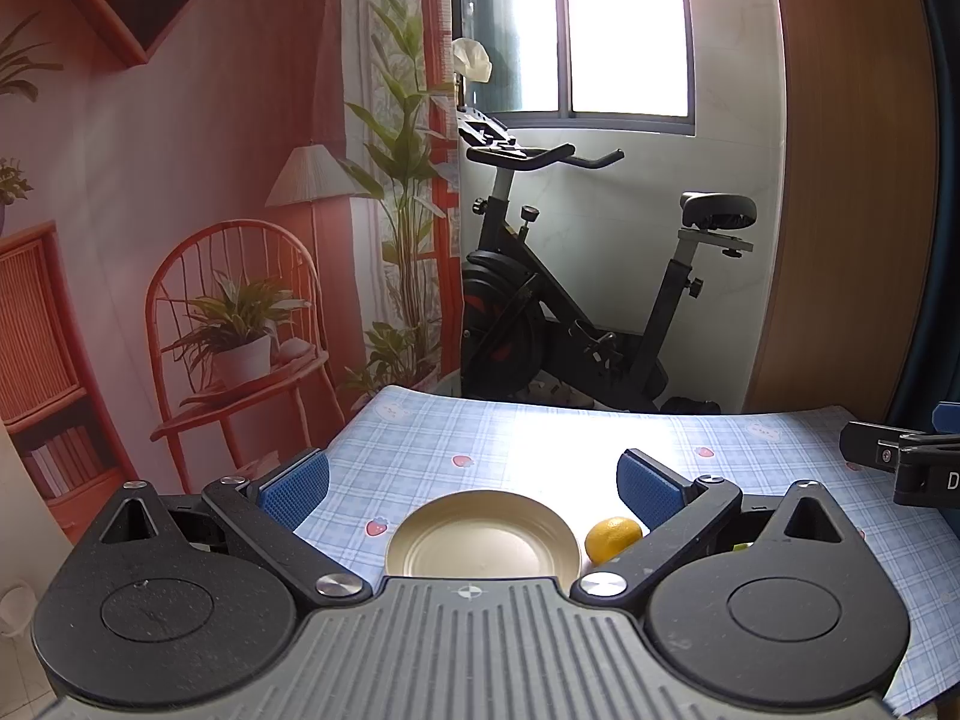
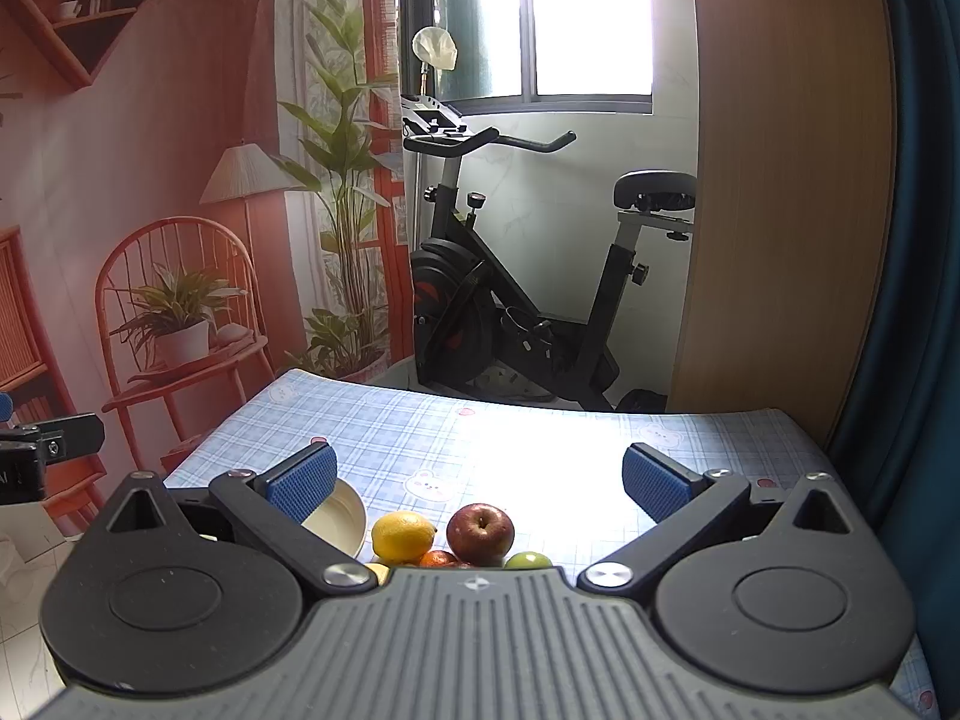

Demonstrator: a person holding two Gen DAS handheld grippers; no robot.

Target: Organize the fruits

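I am holding both grippers, left gripper (image 1: 473, 489) and right gripper (image 2: 480, 483), apart and unloaded; I should be centring the right over the lemon (image 2: 402, 536) before carrying it left to the plate (image 1: 483, 535).

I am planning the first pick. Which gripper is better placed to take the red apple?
Probably the right gripper: its open jaws frame the red apple directly ahead. The left gripper faces the empty plate, and its view shows only the lemon.
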